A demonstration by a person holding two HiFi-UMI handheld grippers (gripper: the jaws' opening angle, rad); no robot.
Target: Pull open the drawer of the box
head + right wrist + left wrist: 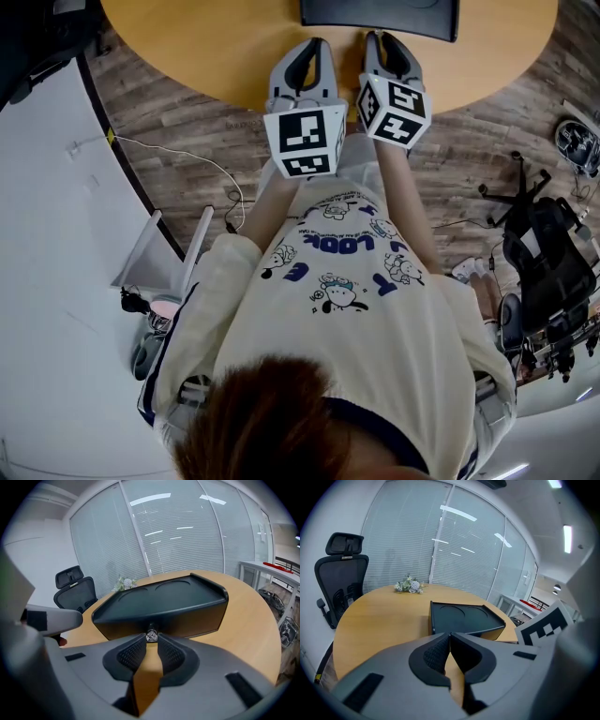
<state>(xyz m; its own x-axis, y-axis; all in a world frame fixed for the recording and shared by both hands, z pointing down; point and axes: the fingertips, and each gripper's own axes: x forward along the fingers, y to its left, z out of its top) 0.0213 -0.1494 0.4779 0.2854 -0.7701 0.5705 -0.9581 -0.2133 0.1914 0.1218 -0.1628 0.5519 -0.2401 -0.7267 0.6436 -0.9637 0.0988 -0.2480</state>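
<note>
Knob point(151, 635) of the drawer point(187, 620) sits pinched between the tips of the right gripper's point(151, 639) jaws.

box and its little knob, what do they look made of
The box: matte black, probably moulded plastic, given the smooth raised rim and round recesses on top. The knob: clear and faceted, glinting like crystal; glass or acrylic, cannot tell which.

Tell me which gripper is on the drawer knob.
The right gripper: its jaws pinch the small shiny knob on the front of the black box. The left gripper is shut on nothing.
</note>
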